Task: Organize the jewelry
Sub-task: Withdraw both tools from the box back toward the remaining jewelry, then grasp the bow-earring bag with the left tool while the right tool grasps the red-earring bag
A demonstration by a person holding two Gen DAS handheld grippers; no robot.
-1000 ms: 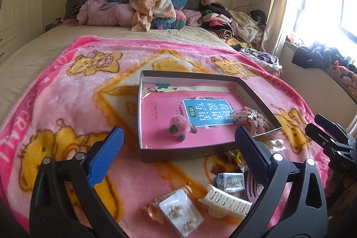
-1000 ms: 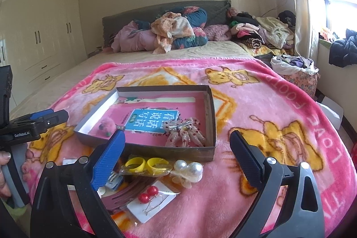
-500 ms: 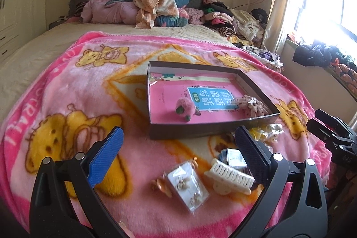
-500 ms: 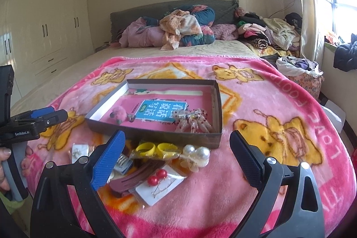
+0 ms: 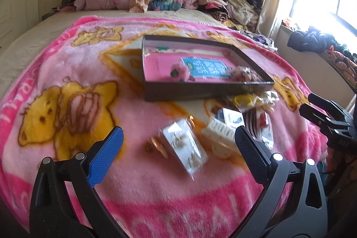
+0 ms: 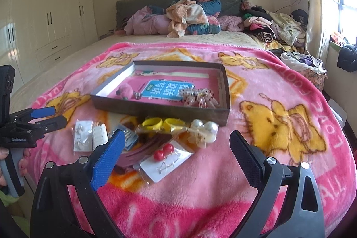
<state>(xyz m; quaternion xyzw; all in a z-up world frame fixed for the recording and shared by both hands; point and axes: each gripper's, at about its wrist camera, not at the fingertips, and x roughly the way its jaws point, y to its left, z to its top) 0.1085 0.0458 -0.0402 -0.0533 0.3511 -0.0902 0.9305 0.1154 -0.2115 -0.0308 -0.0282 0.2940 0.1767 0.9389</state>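
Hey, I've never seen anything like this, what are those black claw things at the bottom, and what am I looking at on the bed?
Those claws are hand-held grippers, one in each of a person's hands, each carrying a fisheye camera that looks out between its two fingers. One picture comes from the left gripper, the other from the right gripper. In the right view the left gripper appears at the left edge. Both are open and hold nothing.

On the pink bear blanket sits a shallow dark tray holding a pink fluffy ball and a beaded hair clip. In front of it lies loose jewelry: yellow rings, pearl earrings, red ball earrings on a card and a white hair clip.
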